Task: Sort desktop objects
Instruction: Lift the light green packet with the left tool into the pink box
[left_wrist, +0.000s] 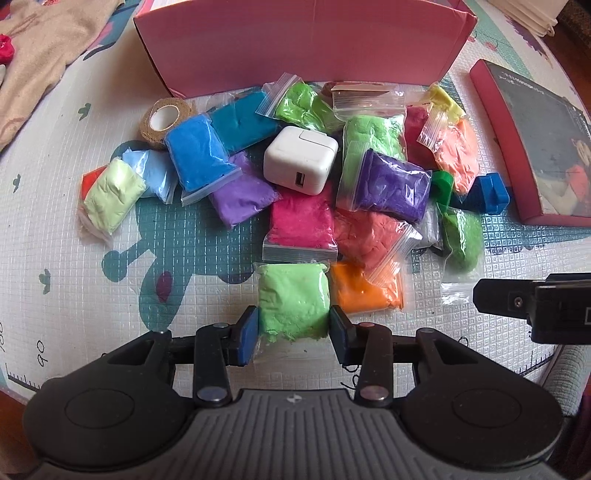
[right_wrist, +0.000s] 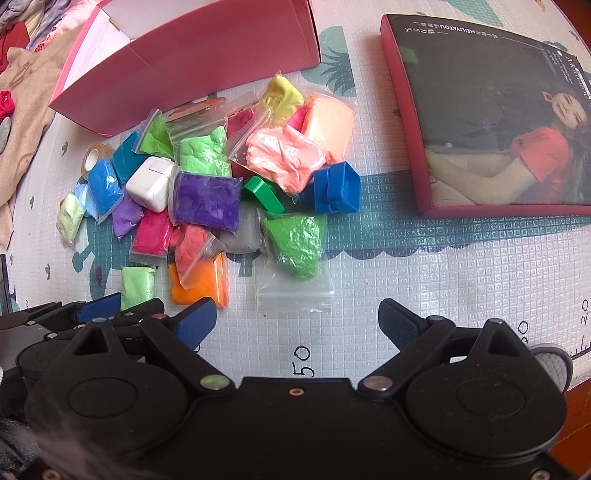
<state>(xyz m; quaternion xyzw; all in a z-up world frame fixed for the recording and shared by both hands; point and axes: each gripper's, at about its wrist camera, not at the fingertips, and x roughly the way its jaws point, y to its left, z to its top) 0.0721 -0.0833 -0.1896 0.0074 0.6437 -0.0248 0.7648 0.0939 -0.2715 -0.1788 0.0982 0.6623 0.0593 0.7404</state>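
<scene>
A pile of small clay bags in many colours lies on the play mat in front of an open pink box (left_wrist: 303, 40). A white charger cube (left_wrist: 300, 159) sits on top of the pile. My left gripper (left_wrist: 293, 334) is shut on a light green clay bag (left_wrist: 293, 299) at the pile's near edge; the same bag shows in the right wrist view (right_wrist: 137, 286). My right gripper (right_wrist: 298, 321) is open and empty above the mat, right of the pile, near a green bag (right_wrist: 295, 240) with a clear flap.
A pink box lid with a picture (right_wrist: 495, 122) lies to the right. A blue plastic piece (right_wrist: 338, 188) and a green one (right_wrist: 264, 194) lie by the pile. A tan tape roll (left_wrist: 166, 116) sits at the left. Beige cloth (left_wrist: 40, 51) lies far left.
</scene>
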